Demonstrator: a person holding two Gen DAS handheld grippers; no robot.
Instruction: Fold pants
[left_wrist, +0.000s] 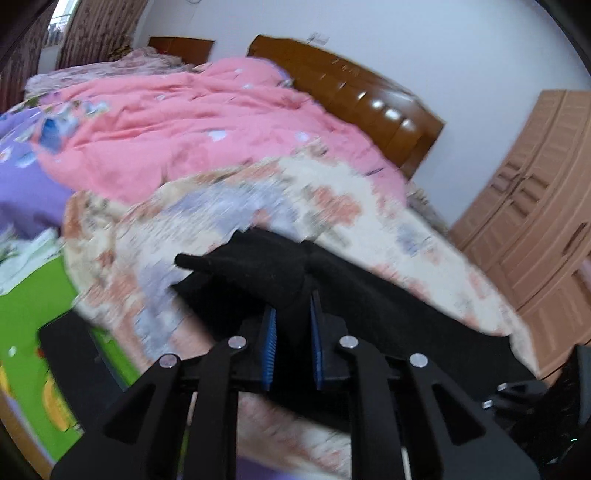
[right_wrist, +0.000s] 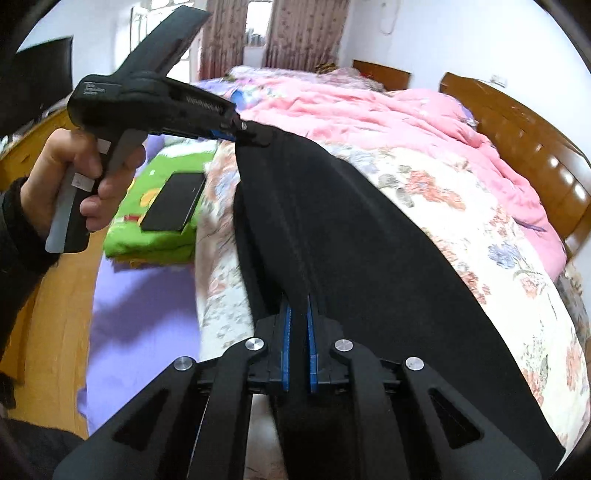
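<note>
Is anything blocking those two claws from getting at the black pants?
Nothing visible does. The left gripper and the right gripper are each already shut on the black pants, which stretch between them over the floral quilt.

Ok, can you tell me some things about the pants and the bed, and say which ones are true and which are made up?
1. The pants are black. True.
2. Both tools grip the pants. True: the left tool and the right tool each pinch the cloth.
3. The blanket heaped on the bed is blue. False: it is pink.
4. A phone lies on the green cloth. True.
5. The headboard is white metal. False: it is brown wood.
</note>
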